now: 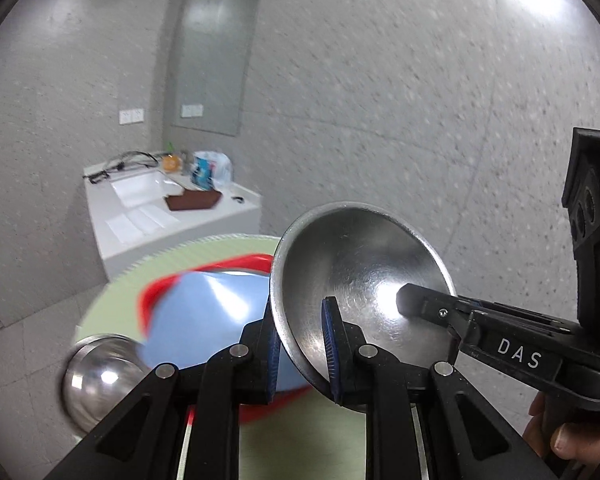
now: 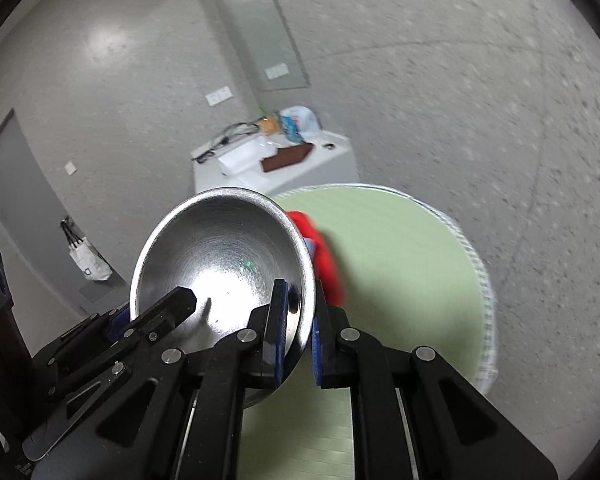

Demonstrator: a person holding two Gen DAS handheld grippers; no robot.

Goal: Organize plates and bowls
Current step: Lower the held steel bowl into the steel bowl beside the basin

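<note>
Both grippers carry one shiny steel bowl [image 1: 364, 264] in the air above a round green table [image 1: 204, 248]. My left gripper [image 1: 300, 316] is shut on the bowl's left rim, one blue pad inside and one outside. My right gripper [image 1: 416, 304] comes in from the right, one finger inside the bowl. In the right wrist view the right gripper [image 2: 300, 292] pinches the bowl's [image 2: 224, 248] right rim, and the left gripper [image 2: 152, 308] holds the opposite edge. Below lies a blue plate [image 1: 204, 320] on a red plate [image 1: 252, 260]. A second steel bowl [image 1: 100, 376] sits upside down at the table's left edge.
The green table [image 2: 400, 260] has bare surface to the right of the red plate [image 2: 324, 256]. A white counter with a sink [image 1: 160, 216] and clutter stands against the far wall. A bag [image 2: 88, 260] leans by a grey door. A hand [image 1: 568, 440] grips the right tool.
</note>
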